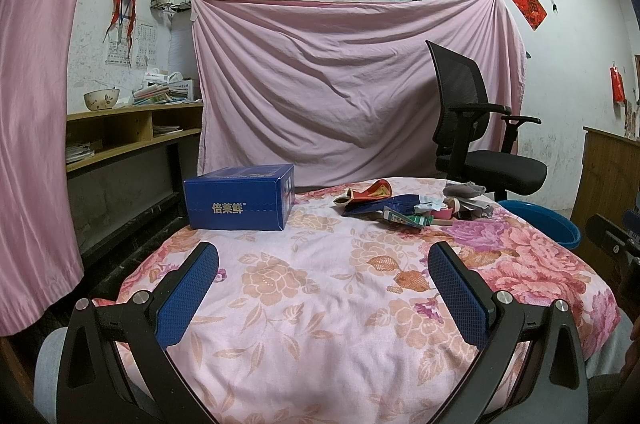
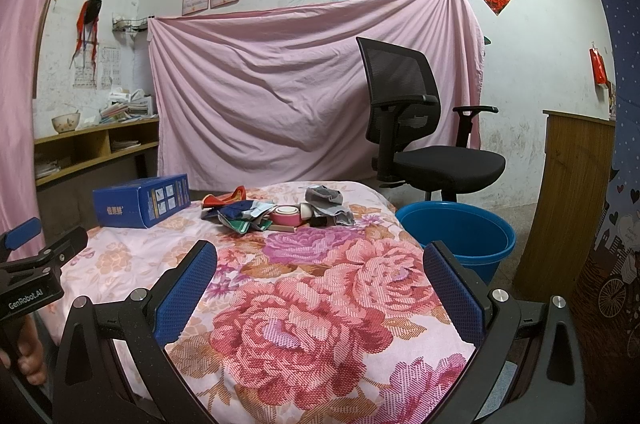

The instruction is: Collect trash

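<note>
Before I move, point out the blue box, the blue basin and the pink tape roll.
blue box point(image 1: 236, 202): left wrist view, on its front face with the white lettering.
blue basin point(image 2: 476, 260): right wrist view, on its outer wall.
pink tape roll point(image 2: 286, 215): right wrist view, on its pink side band.

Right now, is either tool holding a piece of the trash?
No: the left tool and the right tool both stand open with nothing between them, short of the trash pile on the floral cloth.
</note>
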The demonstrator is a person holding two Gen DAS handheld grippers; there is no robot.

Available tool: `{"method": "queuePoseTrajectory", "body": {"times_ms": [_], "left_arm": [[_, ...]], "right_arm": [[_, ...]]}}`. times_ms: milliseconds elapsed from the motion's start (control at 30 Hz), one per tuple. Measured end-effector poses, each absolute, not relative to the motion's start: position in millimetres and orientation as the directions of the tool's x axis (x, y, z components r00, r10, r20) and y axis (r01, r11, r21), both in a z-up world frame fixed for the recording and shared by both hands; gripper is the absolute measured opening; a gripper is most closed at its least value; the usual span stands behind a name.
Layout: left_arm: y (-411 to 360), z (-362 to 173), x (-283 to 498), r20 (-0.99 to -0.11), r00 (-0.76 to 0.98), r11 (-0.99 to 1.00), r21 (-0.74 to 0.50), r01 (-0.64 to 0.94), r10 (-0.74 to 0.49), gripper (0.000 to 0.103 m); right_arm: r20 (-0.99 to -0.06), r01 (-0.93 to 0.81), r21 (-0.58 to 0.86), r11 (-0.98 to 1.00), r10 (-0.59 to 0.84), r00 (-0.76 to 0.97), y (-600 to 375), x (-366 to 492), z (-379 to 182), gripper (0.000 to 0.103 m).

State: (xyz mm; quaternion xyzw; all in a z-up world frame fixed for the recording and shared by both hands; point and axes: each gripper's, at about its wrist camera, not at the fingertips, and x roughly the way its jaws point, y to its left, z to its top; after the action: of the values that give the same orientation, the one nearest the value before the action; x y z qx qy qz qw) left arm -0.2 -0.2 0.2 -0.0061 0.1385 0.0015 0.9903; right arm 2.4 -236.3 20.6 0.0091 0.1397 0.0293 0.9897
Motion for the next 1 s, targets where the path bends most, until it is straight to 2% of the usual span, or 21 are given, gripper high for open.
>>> {"method": "queuePoseTrajectory", "body": {"times_ms": [733,1000], "left_arm": [[-7.7,-3.5,5.0,-0.281,0.960,1.000,-0.018,-0.012,0.007,0.102],[-8.0,11.0,4.5,-0.267,0.964,1.000,-0.020,0.004,-0.009,0.102]], "right_arm": [[-0.274,-0.053,0.026,0.998,0.058,0.960,-236.6,0.6,22.7,0.103],[-0.271,-0.046,0.034,0.998,0.053,0.961,-237.2,0.9,24.8,0.103]]}}
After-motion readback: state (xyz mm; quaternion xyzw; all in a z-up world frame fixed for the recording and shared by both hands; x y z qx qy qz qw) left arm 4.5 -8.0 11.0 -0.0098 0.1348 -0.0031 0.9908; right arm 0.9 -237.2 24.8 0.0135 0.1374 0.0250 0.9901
